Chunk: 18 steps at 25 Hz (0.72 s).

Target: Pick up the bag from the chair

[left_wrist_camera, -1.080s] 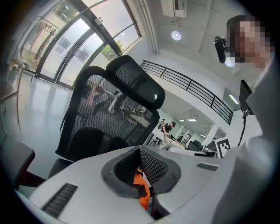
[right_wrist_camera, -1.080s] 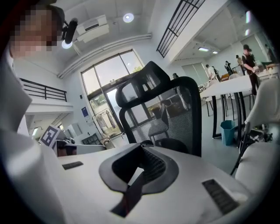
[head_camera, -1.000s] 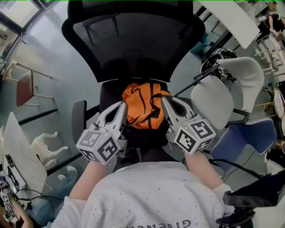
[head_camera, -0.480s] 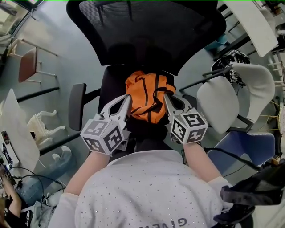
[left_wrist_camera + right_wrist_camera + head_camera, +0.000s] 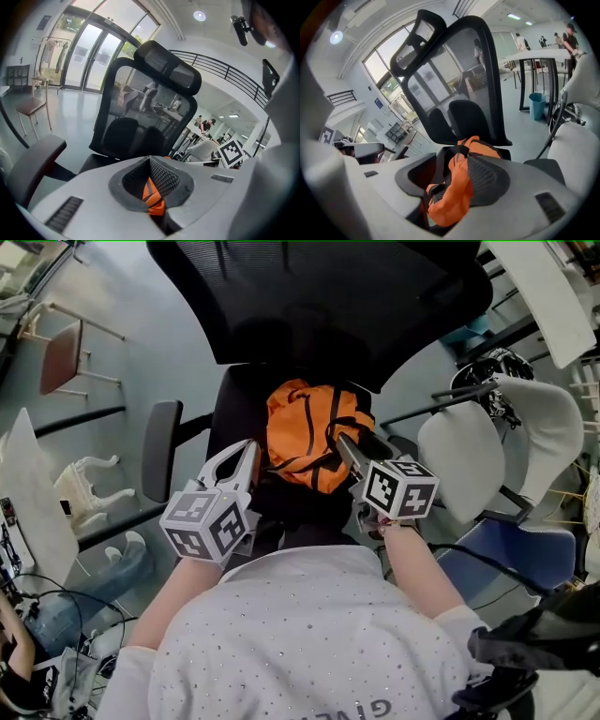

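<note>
Chair seat [image 5: 236, 413] | right hand-held gripper [image 5: 453, 157] jaws just opened, bag [image 5: 309, 432] between | left hand-held gripper [image 5: 150, 159] closed alongside

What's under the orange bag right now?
The black chair seat shows around the bag; the seat beneath it is covered, so anything else there can't be seen.

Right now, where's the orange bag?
Head view, centre: orange bag lies on the black chair seat before the mesh backrest, between left tongs and right tongs.
</note>
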Tool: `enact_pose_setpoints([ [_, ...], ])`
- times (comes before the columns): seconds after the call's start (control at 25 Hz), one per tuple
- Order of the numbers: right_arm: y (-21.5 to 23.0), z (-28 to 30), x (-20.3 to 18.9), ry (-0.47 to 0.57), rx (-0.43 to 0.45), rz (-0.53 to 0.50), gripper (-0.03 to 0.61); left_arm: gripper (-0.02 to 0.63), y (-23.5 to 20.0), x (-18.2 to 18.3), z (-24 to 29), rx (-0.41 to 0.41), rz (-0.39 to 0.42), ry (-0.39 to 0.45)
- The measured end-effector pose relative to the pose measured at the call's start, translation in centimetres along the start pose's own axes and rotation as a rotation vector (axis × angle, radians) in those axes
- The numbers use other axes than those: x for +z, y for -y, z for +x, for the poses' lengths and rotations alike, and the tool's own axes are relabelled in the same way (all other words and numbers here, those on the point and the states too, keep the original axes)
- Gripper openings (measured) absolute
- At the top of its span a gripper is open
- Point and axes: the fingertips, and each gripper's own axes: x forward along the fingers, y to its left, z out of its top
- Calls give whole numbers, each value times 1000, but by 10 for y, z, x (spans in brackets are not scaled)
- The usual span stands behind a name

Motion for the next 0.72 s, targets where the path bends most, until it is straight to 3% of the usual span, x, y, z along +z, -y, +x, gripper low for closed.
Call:
enact_pose_setpoints([
  [0.44, 25, 29, -33, -141, -85, -28, 353, 6, -15, -12, -11, 47, -23, -13],
  [0.72, 52, 28, -51, -211, -255, -22, 413, 6, -27, -10, -19, 74, -33, 4],
])
